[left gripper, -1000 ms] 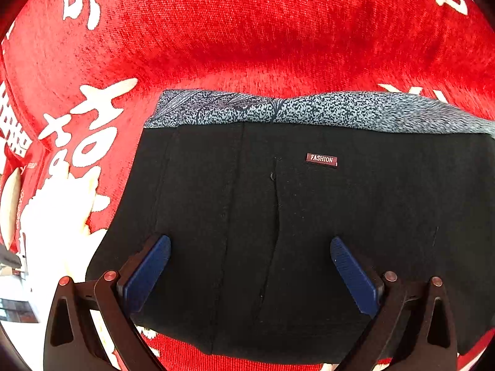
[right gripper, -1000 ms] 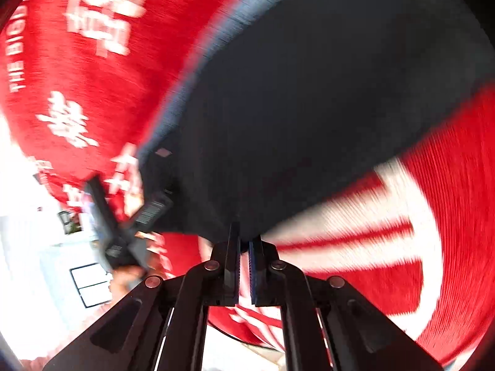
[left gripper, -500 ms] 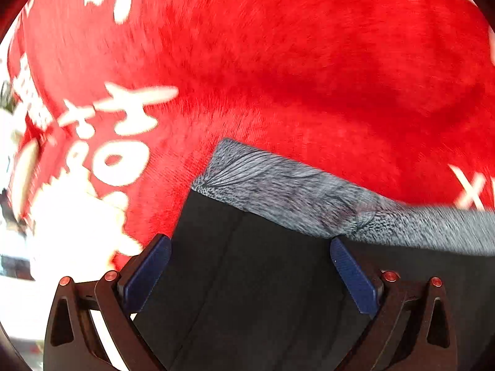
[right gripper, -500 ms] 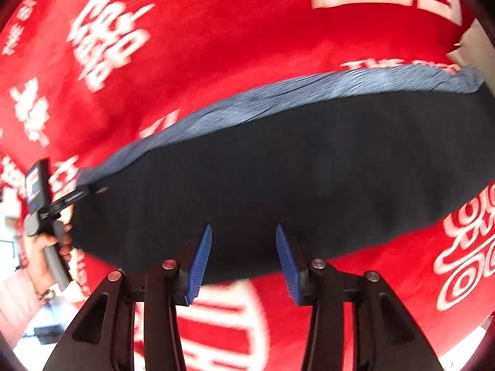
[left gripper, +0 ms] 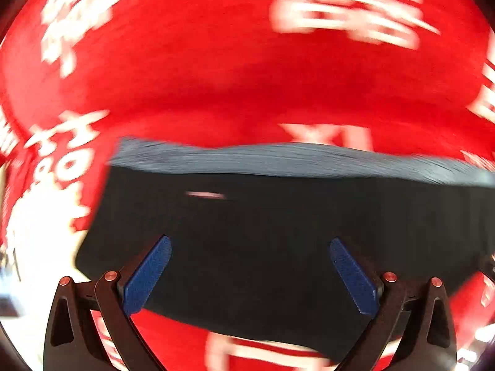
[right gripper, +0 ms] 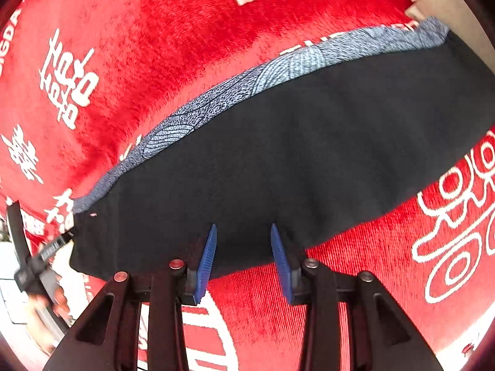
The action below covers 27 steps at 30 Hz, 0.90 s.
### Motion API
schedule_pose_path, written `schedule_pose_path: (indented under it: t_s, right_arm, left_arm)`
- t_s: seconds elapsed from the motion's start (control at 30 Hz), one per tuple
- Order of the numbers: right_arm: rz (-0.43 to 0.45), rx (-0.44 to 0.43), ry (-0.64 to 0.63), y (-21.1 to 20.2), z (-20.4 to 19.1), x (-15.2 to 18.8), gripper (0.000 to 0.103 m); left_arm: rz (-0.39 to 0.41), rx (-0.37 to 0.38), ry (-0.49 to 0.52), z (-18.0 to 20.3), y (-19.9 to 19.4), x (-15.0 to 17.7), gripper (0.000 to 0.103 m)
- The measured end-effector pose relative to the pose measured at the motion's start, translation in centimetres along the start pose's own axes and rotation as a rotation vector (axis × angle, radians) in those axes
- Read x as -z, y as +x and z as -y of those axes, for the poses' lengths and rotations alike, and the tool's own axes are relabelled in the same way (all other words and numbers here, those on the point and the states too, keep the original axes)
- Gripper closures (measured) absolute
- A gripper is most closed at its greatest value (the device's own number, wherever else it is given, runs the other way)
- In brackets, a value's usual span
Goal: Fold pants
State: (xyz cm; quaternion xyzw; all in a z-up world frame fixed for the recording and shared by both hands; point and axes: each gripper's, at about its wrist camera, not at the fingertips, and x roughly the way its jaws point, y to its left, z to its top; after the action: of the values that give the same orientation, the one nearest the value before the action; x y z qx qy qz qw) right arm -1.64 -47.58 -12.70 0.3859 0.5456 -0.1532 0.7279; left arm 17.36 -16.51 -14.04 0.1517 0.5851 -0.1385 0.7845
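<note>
The black pants (left gripper: pixel 263 232) lie folded flat on a red cloth, with a blue-grey patterned band (left gripper: pixel 278 157) along the far edge. My left gripper (left gripper: pixel 250 244) is open wide above the near part of the pants, holding nothing. In the right wrist view the pants (right gripper: pixel 294 154) stretch from lower left to upper right with the patterned band (right gripper: pixel 247 92) on the far side. My right gripper (right gripper: pixel 243 232) is open at the pants' near edge, empty. The left gripper's body (right gripper: pixel 34 259) and the hand holding it show at the pants' left end.
A red plush cloth with white lettering (right gripper: pixel 154 31) covers the whole surface under the pants; it also shows in the left wrist view (left gripper: pixel 247 77). A beige patch (right gripper: pixel 448 3) shows past the cloth's far right corner. The left wrist view is motion-blurred.
My right gripper has opened, let go of the pants' edge and now hovers at it. My left gripper stayed open and shifted over the pants; its view swung back, showing more black fabric.
</note>
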Motion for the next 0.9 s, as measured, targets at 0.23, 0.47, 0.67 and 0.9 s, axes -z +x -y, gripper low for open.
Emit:
schedule_pose_path:
  t_s: [0.23,0.47,0.67,0.9]
  right_arm:
    - [0.114,0.151,0.032,-3.4,3.2,-1.5,0.061]
    - [0.24,0.318,0.076,-6.2,10.2,-8.3,0.061]
    - [0.242,0.322,0.016,-3.5,11.7,-15.9,0.061]
    - [0.242,0.524,-0.022,-2.6,15.1,-18.3,0.087]
  left_arm:
    - [-0.027,0.071,0.139,14.4,1.5,1.6,0.0]
    - [-0.033,0.064,0.088,15.7,2.7,3.7,0.0]
    - [-0.017,0.036,0.07,15.5,2.8,4.2,0.0]
    - [-0.017,0.033,0.041,15.4,2.8,4.7,0.0]
